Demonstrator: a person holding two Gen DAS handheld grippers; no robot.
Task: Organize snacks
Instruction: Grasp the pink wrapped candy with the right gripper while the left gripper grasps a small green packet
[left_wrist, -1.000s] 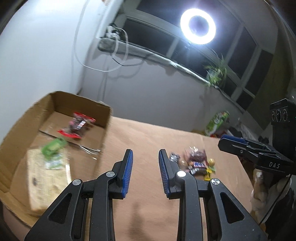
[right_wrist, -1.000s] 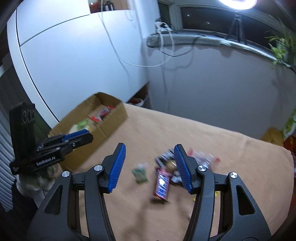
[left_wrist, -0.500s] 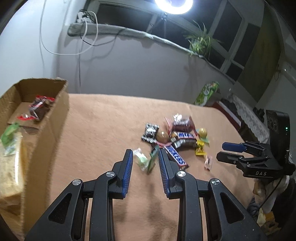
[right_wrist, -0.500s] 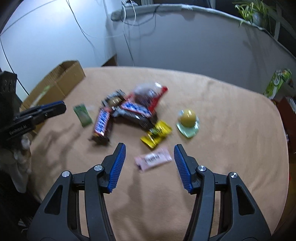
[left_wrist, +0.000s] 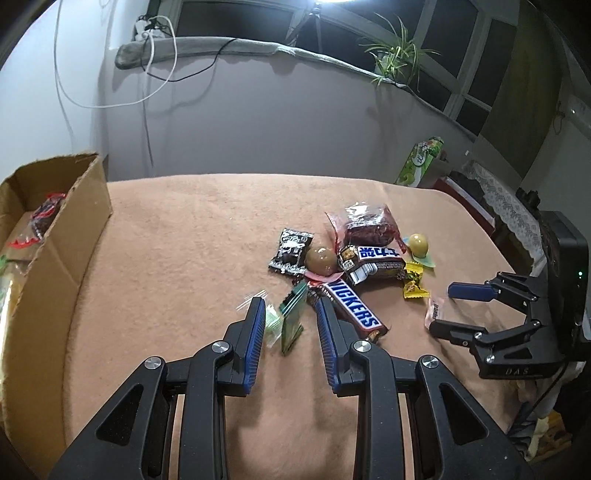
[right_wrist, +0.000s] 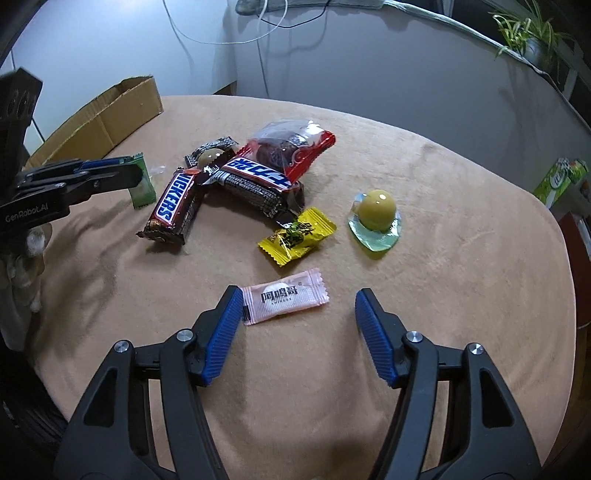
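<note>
The worktop (right_wrist: 461, 258) is big and round, with a soft tan cloth on it. At its far left edge sits a brown cardboard box (left_wrist: 62, 236) with some snack bags already inside.

The left tongs (left_wrist: 290, 321) are open. A small green packet (left_wrist: 293, 317) stands on its edge between the two blue fingers, but I cannot tell if they touch it. The right tongs (right_wrist: 299, 325) are open wide. A pink candy (right_wrist: 284, 297) lies flat between them, right up against the left finger.

In the middle of the worktop is a pile of snacks. A red bag (right_wrist: 291, 147) of dark sweets leans on a dark chocolate bar (right_wrist: 258, 181) with a blue label. A Snickers bar (right_wrist: 173, 206) lies just beside that. A brown ball sweet (left_wrist: 320, 260) rests by a small black packet (left_wrist: 291, 251). A yellow candy (right_wrist: 297, 236) lies near the pile. A yellow-green ball sweet (right_wrist: 376, 210) sits a bit apart, on a pale green wrapper.
</note>
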